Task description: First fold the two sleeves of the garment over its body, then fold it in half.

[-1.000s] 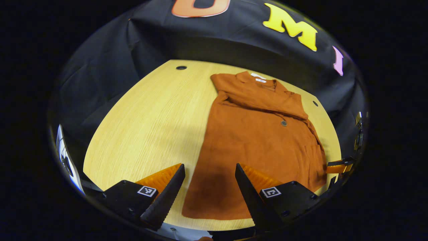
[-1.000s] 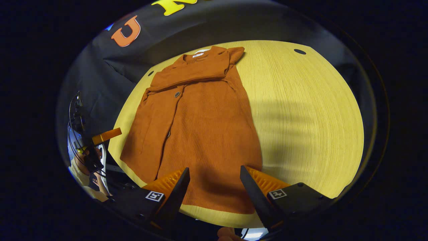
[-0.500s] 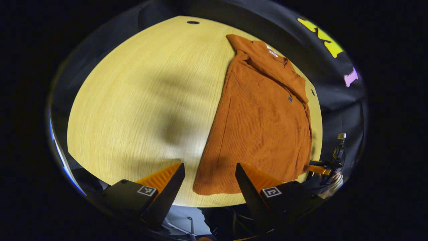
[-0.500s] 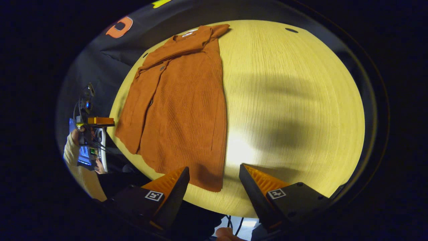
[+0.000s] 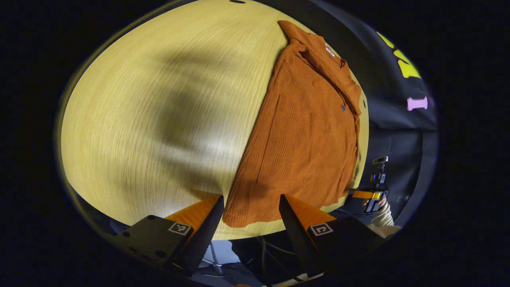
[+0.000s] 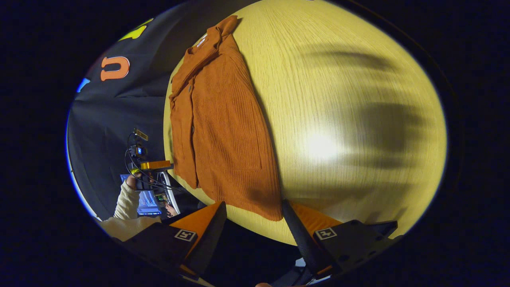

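Shirt [image 5: 306, 131] lies flat on the wooden table [image 5: 159, 119], right of centre in the left gripper view and left of centre in the right gripper view [image 6: 223, 131], sleeves folded across its chest. Left gripper [image 5: 250, 213] and right gripper [image 6: 253, 219] hang spread apart, grasping nothing, at the hem corners in the lower frame.

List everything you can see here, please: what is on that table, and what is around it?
garment: one, rust orange, flat on the table, sleeves folded over its body, collar at the far edge
button: one showing clearly, dark, on the garment's front below the collar
table: one, pale wood, round
booth wall: black cloth, behind the table
left gripper: one, fingers apart, at the hem's near corner
right gripper: one, fingers apart, at the other hem corner
sleeve: pale, on the arm holding the left gripper
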